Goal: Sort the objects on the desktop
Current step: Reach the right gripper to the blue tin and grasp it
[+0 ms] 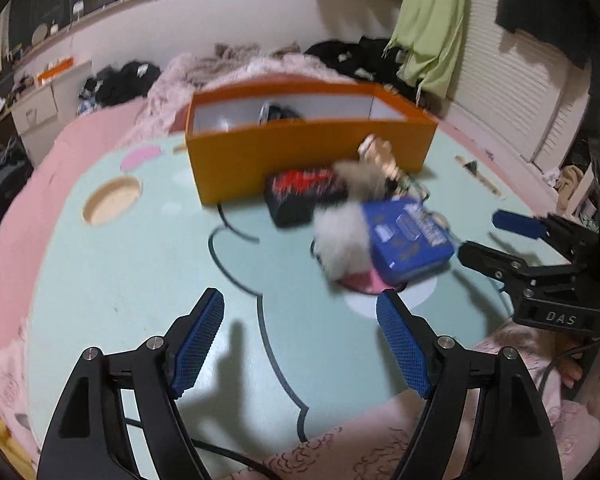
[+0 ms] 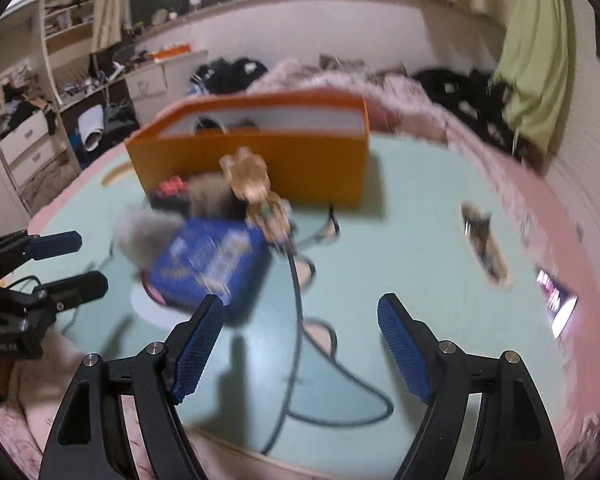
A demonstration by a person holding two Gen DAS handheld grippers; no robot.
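Observation:
An orange box (image 1: 308, 148) (image 2: 260, 156) stands open-topped at the back of a pale green mat (image 1: 140, 272), with dark items inside. In front of it lie a blue tin (image 1: 408, 236) (image 2: 212, 260), a white fluffy ball (image 1: 340, 236) (image 2: 144, 236), a black and red pouch (image 1: 300, 192), and a tan figure (image 1: 380, 156) (image 2: 248, 176). My left gripper (image 1: 300, 344) is open and empty, near the mat's front. My right gripper (image 2: 300, 344) is open and empty, just right of the tin; it also shows in the left wrist view (image 1: 492, 236).
A black cable (image 2: 296, 300) runs across the mat from the figure. A small skateboard-like object (image 2: 484, 248) lies at the right. A phone (image 2: 560, 304) lies on the pink bedding (image 1: 28, 208). Clothes are piled behind the box. Both views are blurred.

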